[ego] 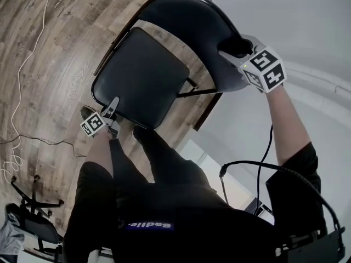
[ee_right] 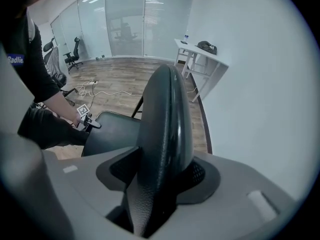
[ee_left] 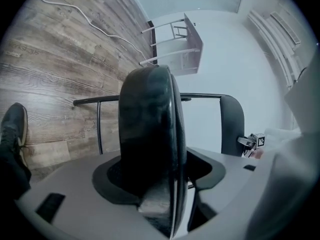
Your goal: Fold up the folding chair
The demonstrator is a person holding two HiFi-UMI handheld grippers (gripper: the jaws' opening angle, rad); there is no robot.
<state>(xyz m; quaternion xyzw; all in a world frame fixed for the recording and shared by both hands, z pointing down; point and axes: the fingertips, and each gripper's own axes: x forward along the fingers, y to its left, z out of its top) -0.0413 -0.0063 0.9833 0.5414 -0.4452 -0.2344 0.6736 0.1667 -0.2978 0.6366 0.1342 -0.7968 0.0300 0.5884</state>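
Observation:
A black folding chair stands on the wood floor by a white wall. In the head view its padded seat (ego: 140, 75) tilts toward me and the backrest (ego: 192, 21) curves above it. My left gripper (ego: 112, 111) is shut on the seat's front edge. In the left gripper view the seat (ee_left: 147, 134) fills the jaws edge-on at the left gripper (ee_left: 155, 184). My right gripper (ego: 233, 51) is shut on the top of the backrest. The backrest (ee_right: 165, 124) runs between its jaws at the right gripper (ee_right: 160, 184). The chair's legs are mostly hidden.
The white wall (ego: 307, 26) is close behind the chair. White cables (ego: 22, 75) trail over the floor at left, and a black stand (ego: 27, 207) is at lower left. A white table (ee_right: 200, 51) stands along the wall. My shoe (ego: 88, 113) is next to the seat.

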